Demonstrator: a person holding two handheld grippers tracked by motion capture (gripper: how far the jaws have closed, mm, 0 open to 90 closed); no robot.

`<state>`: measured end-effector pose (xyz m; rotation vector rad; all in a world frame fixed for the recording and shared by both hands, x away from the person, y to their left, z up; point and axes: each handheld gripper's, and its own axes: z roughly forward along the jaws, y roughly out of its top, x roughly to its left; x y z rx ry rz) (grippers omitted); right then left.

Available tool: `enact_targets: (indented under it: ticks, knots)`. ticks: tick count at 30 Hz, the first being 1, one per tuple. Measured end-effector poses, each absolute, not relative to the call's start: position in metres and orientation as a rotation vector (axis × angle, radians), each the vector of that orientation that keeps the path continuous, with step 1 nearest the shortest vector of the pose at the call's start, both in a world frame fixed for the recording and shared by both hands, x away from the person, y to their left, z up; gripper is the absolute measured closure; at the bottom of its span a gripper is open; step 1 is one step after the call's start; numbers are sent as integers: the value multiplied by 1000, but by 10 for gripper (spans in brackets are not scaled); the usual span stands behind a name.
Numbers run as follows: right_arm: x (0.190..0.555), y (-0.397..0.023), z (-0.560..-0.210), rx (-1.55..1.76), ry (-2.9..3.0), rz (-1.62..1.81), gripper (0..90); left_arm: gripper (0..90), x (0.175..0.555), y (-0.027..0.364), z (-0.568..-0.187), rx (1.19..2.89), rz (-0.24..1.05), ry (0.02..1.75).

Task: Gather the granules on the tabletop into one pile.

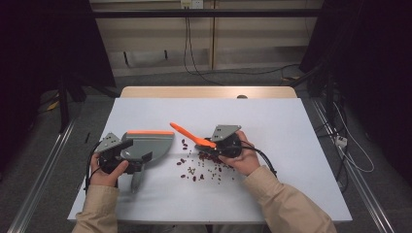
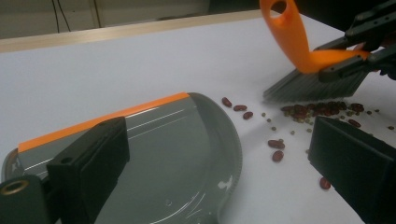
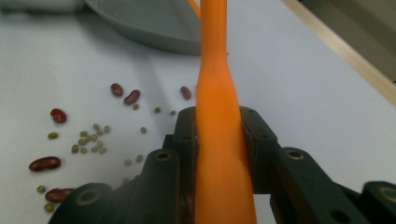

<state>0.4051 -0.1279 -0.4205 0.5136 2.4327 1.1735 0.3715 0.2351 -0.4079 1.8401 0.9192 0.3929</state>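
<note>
Two grippers are in play — the right gripper is clamped on the orange brush handle, bristles on the table among the beans; the left gripper is closed on the grey dustpan handle. One brush, one dustpan, many loose beans — brush judged light, stiff-handled, slick plastic, best held mid-handle.

Your dustpan lies on the surface, left of centre. Beans are scattered on the surface just right of it. The brush sits over the beans, bristles down, its handle angling back-left toward the dustpan.
</note>
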Motion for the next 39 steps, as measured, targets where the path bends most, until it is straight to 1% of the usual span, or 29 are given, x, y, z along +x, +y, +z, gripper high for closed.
enact_targets:
  ticks: [4, 8, 14, 17, 23, 39]
  knots:
    - [419, -132, -413, 537, 2389, 1228, 710, 52, 370, 236, -407, 1836, 392, 917]
    - [441, -125, -412, 556, 2369, 1266, 709, 52, 371, 236, -409, 1837, 386, 923]
    - [469, -101, -424, 503, 2400, 1216, 709, 52, 372, 238, -408, 1827, 384, 929]
    - [475, -94, -432, 467, 2435, 1232, 709, 52, 371, 241, -408, 1813, 385, 942]
    - [468, -91, -430, 418, 2513, 1228, 708, 52, 372, 244, -409, 1808, 390, 948]
    - [424, -104, -421, 334, 2575, 1227, 709, 52, 369, 244, -407, 1813, 401, 943]
